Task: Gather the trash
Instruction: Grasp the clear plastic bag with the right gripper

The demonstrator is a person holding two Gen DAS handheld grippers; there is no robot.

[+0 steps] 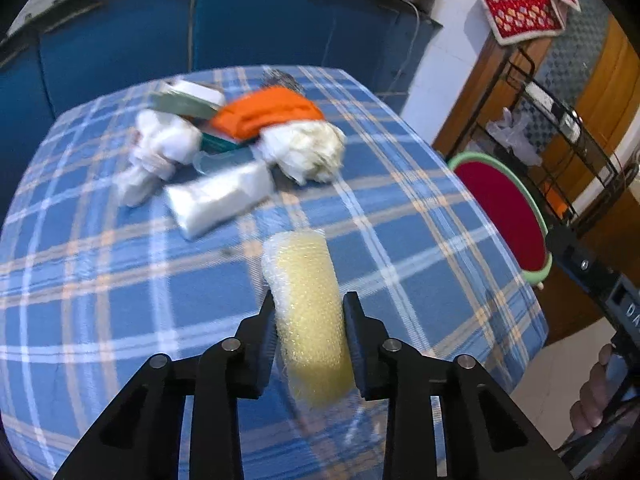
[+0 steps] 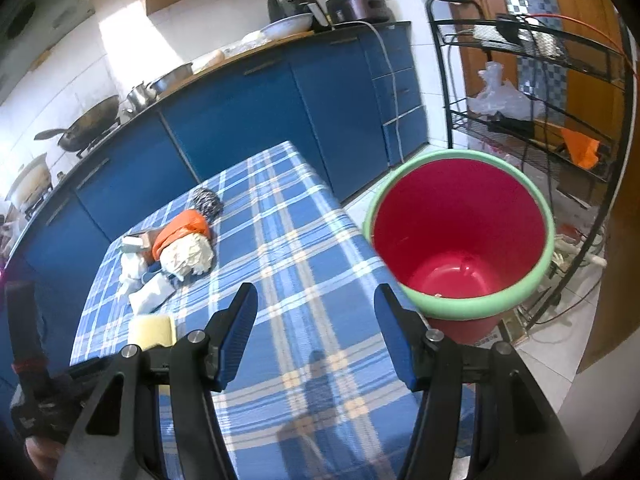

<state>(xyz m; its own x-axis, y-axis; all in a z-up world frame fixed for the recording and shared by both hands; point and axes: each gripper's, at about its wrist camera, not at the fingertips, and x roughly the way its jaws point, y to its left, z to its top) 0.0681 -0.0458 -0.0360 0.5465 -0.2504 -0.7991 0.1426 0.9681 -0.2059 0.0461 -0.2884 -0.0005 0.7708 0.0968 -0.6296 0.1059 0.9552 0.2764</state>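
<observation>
While the left gripper is clamped on a yellow sponge wrapped in bubble film, its two black fingers pressing the roll from both sides above the blue checked tablecloth, the right gripper stands with its jaws apart and nothing between them, just beside the red bin with a green rim that stands off the table's edge. Farther back on the cloth lies the rest of the trash in a loose heap: an orange plastic bag, a crumpled white paper wad, a white tissue bundle, a clear plastic packet and a metal scouring ball, all well apart from the bin
</observation>
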